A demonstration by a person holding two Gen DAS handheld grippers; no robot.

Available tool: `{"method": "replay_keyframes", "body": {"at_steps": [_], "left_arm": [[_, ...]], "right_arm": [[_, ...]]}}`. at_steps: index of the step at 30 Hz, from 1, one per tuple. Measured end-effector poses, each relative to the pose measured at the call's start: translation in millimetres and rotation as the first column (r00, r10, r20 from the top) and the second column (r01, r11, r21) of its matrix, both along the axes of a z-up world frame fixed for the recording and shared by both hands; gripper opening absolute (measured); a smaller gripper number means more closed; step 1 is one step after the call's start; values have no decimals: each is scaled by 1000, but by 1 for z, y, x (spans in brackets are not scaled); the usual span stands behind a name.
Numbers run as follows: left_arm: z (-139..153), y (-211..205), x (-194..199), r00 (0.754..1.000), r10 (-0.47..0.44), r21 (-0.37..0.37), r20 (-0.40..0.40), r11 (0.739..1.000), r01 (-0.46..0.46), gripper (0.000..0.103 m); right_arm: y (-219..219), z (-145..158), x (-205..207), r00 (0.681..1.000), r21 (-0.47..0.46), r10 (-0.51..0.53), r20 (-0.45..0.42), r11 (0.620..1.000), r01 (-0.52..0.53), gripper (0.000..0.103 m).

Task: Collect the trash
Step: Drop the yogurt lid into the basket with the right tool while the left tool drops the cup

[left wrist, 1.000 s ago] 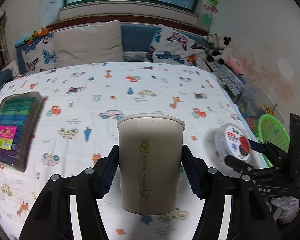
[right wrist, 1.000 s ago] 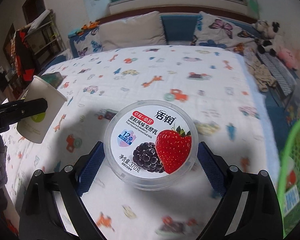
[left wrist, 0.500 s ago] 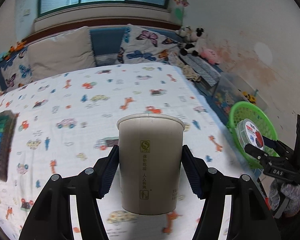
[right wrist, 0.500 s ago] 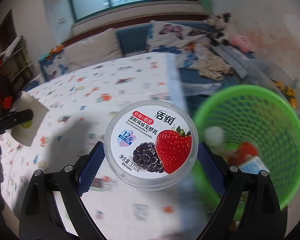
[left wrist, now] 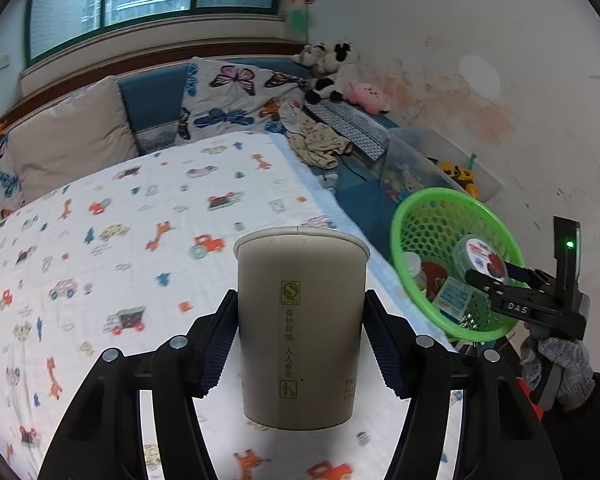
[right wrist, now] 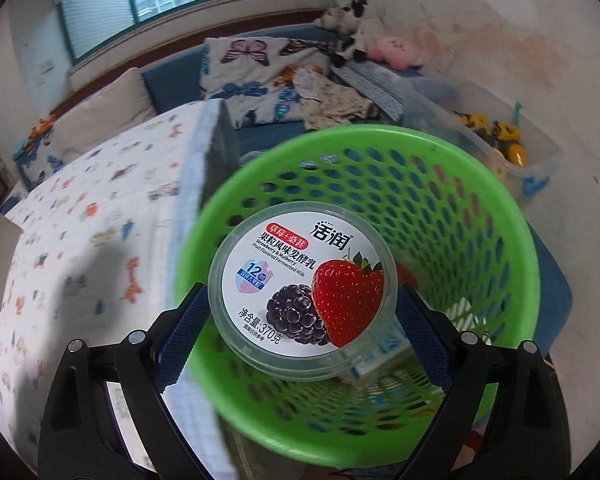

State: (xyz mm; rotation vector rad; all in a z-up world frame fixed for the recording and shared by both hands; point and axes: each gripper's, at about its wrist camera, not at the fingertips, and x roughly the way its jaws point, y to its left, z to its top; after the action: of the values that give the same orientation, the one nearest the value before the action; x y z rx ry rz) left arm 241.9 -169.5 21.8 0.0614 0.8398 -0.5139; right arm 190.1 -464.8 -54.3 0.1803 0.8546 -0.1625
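Observation:
My left gripper (left wrist: 300, 340) is shut on a beige paper cup (left wrist: 300, 288), upright above the bed. My right gripper (right wrist: 302, 300) holds a round yogurt tub (right wrist: 302, 280) with a strawberry and mulberry lid between its blue pads. Its jaws are opening, and the pads still touch the tub's sides. The tub hangs over the mouth of a green mesh basket (right wrist: 480, 200). In the left wrist view, the right gripper (left wrist: 496, 276) and the tub (left wrist: 480, 256) sit over that basket (left wrist: 412, 208) at the right. A gloved hand (left wrist: 556, 364) holds that gripper.
The basket holds several bits of packaging (left wrist: 452, 294). The bed's cartoon-print sheet (left wrist: 140, 240) fills the left, pillows (left wrist: 236, 92) and plush toys (left wrist: 332, 64) lie at the head. A clear bin of toys (right wrist: 512, 148) stands against the stained wall behind the basket.
Both grippers swung right, from over the bed toward its edge. The yogurt tub went from above the sheet to above the basket's mouth. The cup stayed gripped.

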Motion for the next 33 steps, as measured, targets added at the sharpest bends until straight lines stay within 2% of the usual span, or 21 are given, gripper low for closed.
{"method": "replay_keyframes", "body": {"at_steps": [7,14,20,33], "left_arm": [[6,-38,-1,998,-66,-1,5,998,66,60],[7,-81,-7,990,-141,-9,1,990,141,60],[-1,-116,-10,982,-187,-27,-34,982,186,60],[-27,-181,-7,960,-258,-54,-105,966,254,62]], "right_arm": [[-20,-1,-6,999,22,-36,8,999,36,93],[-27,15,-28,998,30,-45,54,999,43,93],[-31,30,-53,994,30,-54,95,998,51,93],[-35,36,-96,988,66,-76,136,996,68,93]]}}
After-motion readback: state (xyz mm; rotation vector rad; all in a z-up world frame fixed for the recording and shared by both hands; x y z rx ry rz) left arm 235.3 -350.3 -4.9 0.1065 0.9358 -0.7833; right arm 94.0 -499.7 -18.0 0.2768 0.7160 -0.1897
